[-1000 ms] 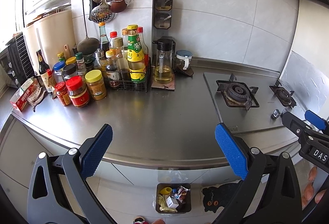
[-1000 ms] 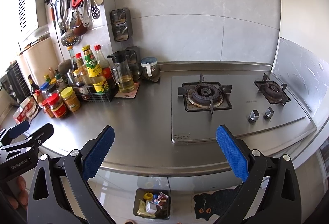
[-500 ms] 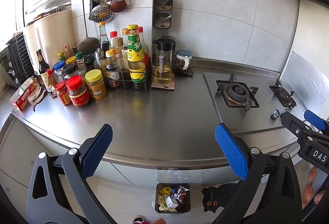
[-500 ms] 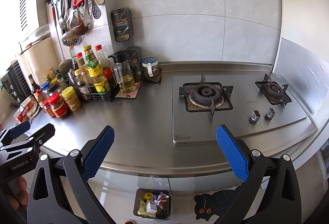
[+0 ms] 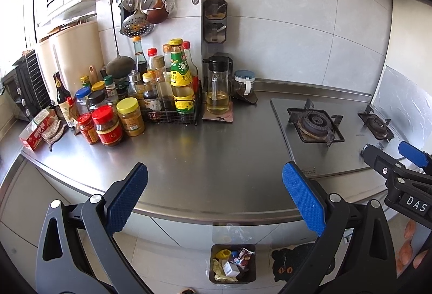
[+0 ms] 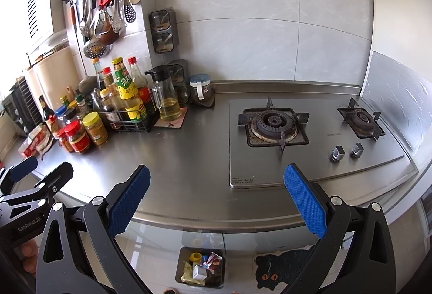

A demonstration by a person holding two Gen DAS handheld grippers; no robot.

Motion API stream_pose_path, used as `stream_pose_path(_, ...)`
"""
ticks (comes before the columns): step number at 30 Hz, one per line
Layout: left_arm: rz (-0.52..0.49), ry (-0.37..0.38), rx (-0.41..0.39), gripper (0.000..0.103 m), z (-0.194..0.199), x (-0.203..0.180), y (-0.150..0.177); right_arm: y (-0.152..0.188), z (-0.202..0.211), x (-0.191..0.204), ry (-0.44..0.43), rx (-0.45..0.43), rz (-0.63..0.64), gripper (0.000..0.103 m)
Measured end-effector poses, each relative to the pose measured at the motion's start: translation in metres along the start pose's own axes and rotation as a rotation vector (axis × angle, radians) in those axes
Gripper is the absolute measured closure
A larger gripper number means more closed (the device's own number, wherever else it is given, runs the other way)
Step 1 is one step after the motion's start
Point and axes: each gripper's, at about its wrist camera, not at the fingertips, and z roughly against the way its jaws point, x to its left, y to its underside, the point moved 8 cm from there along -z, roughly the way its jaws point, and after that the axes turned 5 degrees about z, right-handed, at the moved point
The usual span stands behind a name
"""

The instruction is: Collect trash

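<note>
Nothing much has shifted since a second ago: over the bare steel counter (image 5: 205,159), with trash already in the floor bin (image 5: 232,264) below its edge, left claw (image 5: 216,196) and right claw (image 6: 217,196) hang released and empty, so scan for leftovers before reaching.

Grey-tiled wall (image 5: 283,32), steel counter (image 5: 210,159), perhaps daylit.

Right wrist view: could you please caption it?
Open right tongs above steel counter; filled dark trash bin on floor below.
</note>
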Motion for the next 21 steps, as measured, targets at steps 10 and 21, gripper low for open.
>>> stream_pose_path(10, 0.042, -0.020, 0.030, 0.008, -0.0049, 0.0063, -0.0007, -0.0010, -0.0007, 0.0003, 0.004, 0.002, 0.006, 0.003)
stream_pose_path(21, -0.002, -0.046, 0.021, 0.008, 0.0000, 0.0031, -0.0006, -0.0001, -0.0014, 0.0015, -0.003, 0.007, 0.015, 0.003)
